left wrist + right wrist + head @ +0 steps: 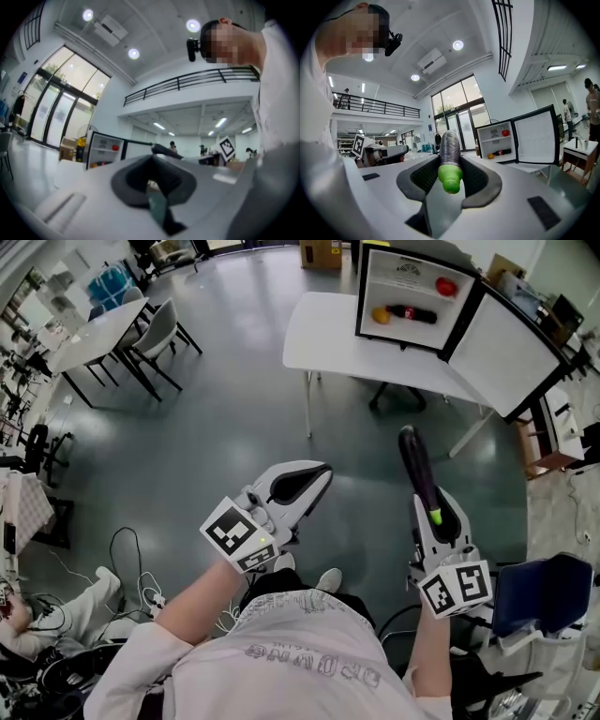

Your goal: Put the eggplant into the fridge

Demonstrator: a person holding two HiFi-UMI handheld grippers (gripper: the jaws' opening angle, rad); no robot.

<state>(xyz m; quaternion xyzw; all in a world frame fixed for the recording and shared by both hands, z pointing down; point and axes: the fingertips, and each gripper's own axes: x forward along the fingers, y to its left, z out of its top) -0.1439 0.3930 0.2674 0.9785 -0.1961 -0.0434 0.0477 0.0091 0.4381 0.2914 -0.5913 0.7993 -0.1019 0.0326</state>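
A long dark purple eggplant (417,463) with a green stem end (450,178) lies lengthwise between the jaws of my right gripper (433,499), which is shut on it and held level. Its purple tip juts out ahead toward the small fridge (412,296). The fridge stands on a white table (328,343) with its door (511,348) swung open to the right. Inside are a red fruit (446,286), an orange one (380,315) and a dark bottle (412,313). My left gripper (314,476) is shut and empty, level with the right one and to its left.
A table with chairs (112,324) stands at the far left, and a cardboard box (321,251) at the back. Cables (131,559) lie on the grey floor at the lower left. A blue seat (539,592) is at my right.
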